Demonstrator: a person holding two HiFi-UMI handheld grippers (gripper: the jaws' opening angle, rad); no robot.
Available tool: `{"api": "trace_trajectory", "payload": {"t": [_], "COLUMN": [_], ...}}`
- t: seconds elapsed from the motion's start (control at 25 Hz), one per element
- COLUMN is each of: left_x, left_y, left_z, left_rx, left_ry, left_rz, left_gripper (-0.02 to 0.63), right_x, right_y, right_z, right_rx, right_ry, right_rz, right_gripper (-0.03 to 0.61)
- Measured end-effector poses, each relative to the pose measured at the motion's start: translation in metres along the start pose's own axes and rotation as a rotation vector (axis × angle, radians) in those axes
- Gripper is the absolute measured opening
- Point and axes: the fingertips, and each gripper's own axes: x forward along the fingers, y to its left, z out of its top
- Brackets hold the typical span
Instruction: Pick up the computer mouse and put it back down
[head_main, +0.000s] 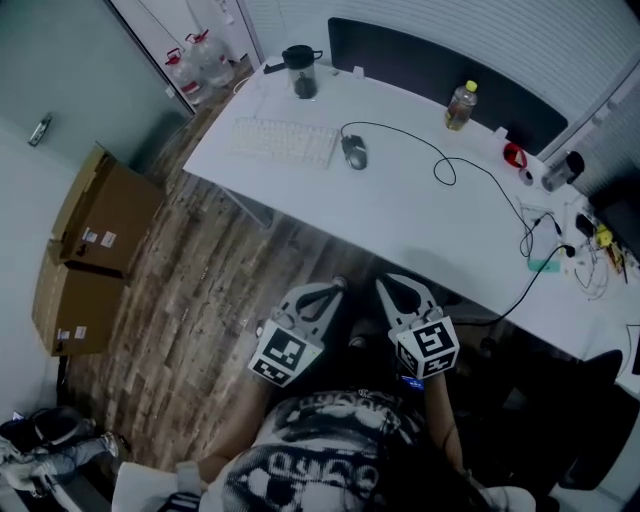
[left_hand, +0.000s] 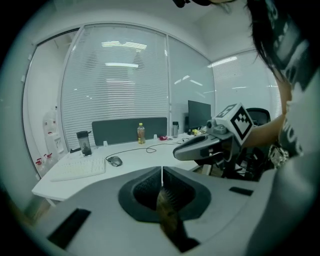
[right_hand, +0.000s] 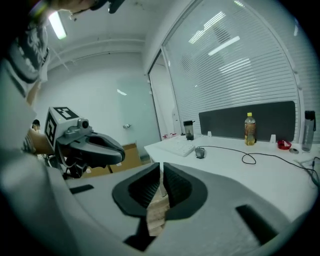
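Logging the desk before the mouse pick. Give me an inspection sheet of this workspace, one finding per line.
Surface: white desk, with things mostly along its far side.
Job's things: computer mouse lies on the desk just right of the keyboard, untouched.
Clutter: dark lidded cup, yellow-capped bottle, small red item, and small bits at the right end.
Grippers: left tool shut and empty; right tool shut and empty. Both are over the floor, short of the desk.
Cables: mouse cable loops across the desk toward the right end.
Surroundings: wood floor, cardboard boxes, water jugs.
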Motion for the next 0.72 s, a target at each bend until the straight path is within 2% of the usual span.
{"api": "trace_trajectory", "payload": {"t": [0.08, 0.32, 0.72], "left_x": [-0.007, -0.025, -0.041], "left_y": [-0.015, -0.044, -0.059], "left_z": [-0.003, -0.009, -0.007], "left_rx": [0.004, 0.032, 0.052], "left_ry": [-0.005, -0.016, -0.043], "left_rz": [-0.004, -0.018, -0.012], "left_gripper": [0.005, 0.005, 0.005], "right_x": [-0.012, -0.036, -0.050], "right_y": [0.009, 0.036, 0.057], "right_z": [-0.003, -0.006, -0.002], "right_rx": [-0.007, -0.017, -0.055], "right_ry": [-0.011, -0.043, -0.059], "right_rz": [-0.003, 0.009, 0.061], "right_gripper": [-0.005, -0.005, -0.005]}}
